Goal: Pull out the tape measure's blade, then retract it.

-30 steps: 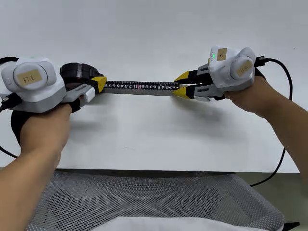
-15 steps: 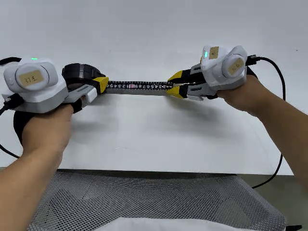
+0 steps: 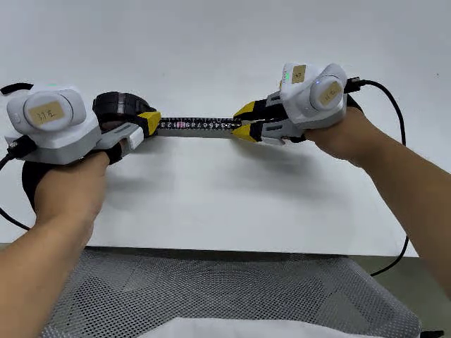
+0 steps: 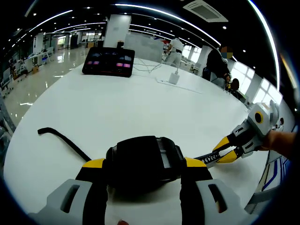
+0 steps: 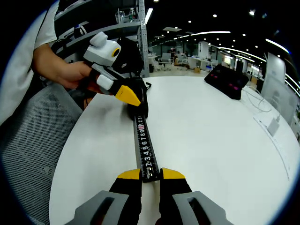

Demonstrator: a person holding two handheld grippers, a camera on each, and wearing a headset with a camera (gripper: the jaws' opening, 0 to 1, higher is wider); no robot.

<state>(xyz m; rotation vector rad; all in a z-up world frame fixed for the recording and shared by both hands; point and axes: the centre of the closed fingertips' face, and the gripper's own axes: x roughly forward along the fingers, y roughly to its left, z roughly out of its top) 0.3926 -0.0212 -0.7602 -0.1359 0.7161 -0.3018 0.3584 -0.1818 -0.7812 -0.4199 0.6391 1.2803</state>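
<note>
We clamp our left gripper (image 4: 145, 164) around the tape measure's black case (image 3: 115, 105) at the left of the white table (image 3: 232, 197) to anchor it, while our right gripper (image 5: 150, 176) pinches the end of the blade (image 5: 142, 140), stretched between them, probably to guide its retraction.

The tape measure (image 3: 116, 107) is black and rounded. It sits between the two jaws of the left tool (image 3: 144, 121), which press on its two sides. It is just over the white tabletop (image 3: 225, 197); whether it touches the tabletop, I cannot tell. Its blade (image 3: 197, 124) is dark, with light numbers and one red mark not far from the left tool. The blade is pulled out in part and runs straight across to the right tool (image 3: 244, 121), whose yellow tips are closed on the blade's free end.
</note>
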